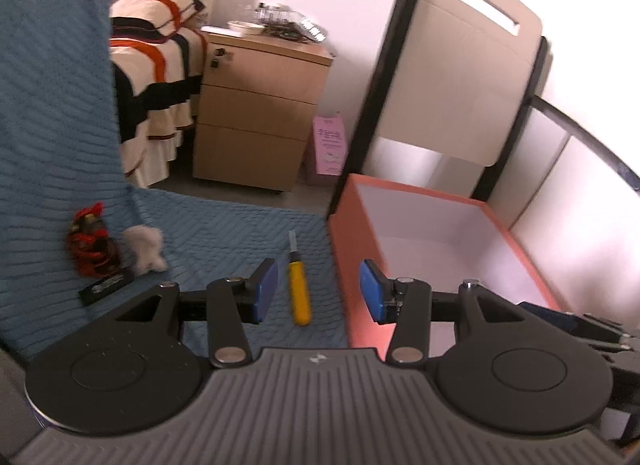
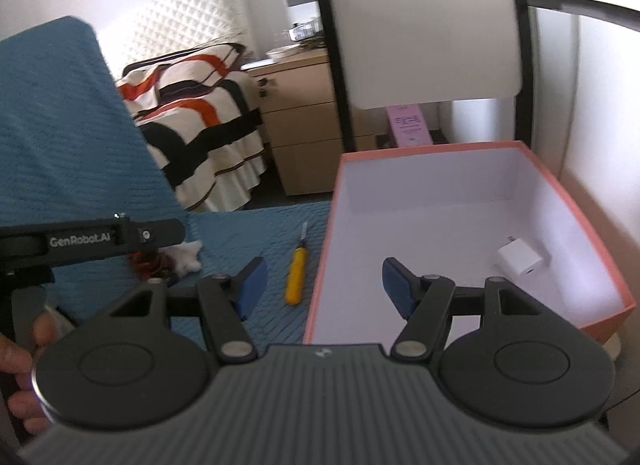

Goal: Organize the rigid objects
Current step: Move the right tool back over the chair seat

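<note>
Teal knitted cloth (image 1: 224, 233) covers the surface where the things lie, and it rises in a fold at the left of both views. On it, just left of the salmon-pink box (image 1: 352, 265), lies a yellow-handled tool (image 1: 300, 289) with a thin pale tip pointing away from the cameras. Further left sit a red-and-black figurine (image 1: 90, 245) on a dark base and a small white plush (image 1: 146, 249), touching each other.

The box is open, white inside, and a white charger plug (image 2: 520, 259) rests on its floor near the right wall. Otherwise its floor shows bare.

Left gripper (image 1: 318, 291) hangs above the cloth with its jaws partly apart and nothing between the blue pads (image 1: 266, 291) — the yellow tool shows in the gap, but it lies on the cloth below. Right gripper (image 2: 324, 287) hangs over the box's left wall, its jaws about half open and likewise holding nothing. In the right wrist view the left gripper's black body crosses the left edge, with a hand (image 2: 24, 353) gripping it.

Behind stand a bed with a striped blanket (image 1: 156, 65), a wooden drawer cabinet (image 1: 256, 113) and a chair back (image 1: 460, 65).
</note>
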Demonstrator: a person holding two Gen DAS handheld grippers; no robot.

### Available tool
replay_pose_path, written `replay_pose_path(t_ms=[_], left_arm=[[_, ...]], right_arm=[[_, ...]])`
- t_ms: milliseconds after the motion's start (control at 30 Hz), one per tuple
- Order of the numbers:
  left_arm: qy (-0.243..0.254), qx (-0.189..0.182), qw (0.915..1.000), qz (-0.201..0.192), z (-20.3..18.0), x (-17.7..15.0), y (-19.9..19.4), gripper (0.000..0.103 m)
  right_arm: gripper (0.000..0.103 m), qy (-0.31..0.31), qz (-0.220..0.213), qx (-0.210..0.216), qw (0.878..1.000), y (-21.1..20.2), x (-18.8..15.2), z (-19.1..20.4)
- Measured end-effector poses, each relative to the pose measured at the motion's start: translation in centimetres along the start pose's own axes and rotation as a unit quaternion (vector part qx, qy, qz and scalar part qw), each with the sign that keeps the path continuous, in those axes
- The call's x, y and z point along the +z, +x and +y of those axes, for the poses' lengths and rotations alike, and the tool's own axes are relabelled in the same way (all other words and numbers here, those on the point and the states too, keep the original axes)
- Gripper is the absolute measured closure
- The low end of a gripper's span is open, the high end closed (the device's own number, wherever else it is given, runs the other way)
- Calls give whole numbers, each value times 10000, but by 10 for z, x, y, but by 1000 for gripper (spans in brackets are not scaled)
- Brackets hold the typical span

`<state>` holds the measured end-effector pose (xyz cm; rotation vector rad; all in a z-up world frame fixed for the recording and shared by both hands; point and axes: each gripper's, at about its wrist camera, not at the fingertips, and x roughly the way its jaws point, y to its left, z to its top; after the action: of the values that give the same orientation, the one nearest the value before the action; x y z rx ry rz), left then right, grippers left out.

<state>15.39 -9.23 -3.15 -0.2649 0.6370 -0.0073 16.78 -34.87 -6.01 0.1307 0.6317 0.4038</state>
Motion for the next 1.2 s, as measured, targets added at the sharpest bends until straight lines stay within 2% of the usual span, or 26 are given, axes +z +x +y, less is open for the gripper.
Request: replay_pose_path(t_ms=[100,267,667,900,967,1200], left_arm=[[21,175,9998,-61,16,-11,-12,51],[-270,329,9990,-155,43,-23,-24,51],[-552,684,9956,-312,85,-36,-49,51],[-499,978,9937,-241,98,-49,-43,50],[-484,1022,9934,-212,104,-51,-36,44],[-797,1096,9906,-169,130,-51,-11,42]], right_arm=[[37,-73,2,110,9999,0,-5,10],[37,-262,164,209,9993,4,-15,24],[37,-562,262,543,9966,3,-38,52],[37,-715,237,621,9952,7,-42,64],[37,-754,272,653,9946,12,-42,67],[37,-813,253,825,9929,37,-45,79]])
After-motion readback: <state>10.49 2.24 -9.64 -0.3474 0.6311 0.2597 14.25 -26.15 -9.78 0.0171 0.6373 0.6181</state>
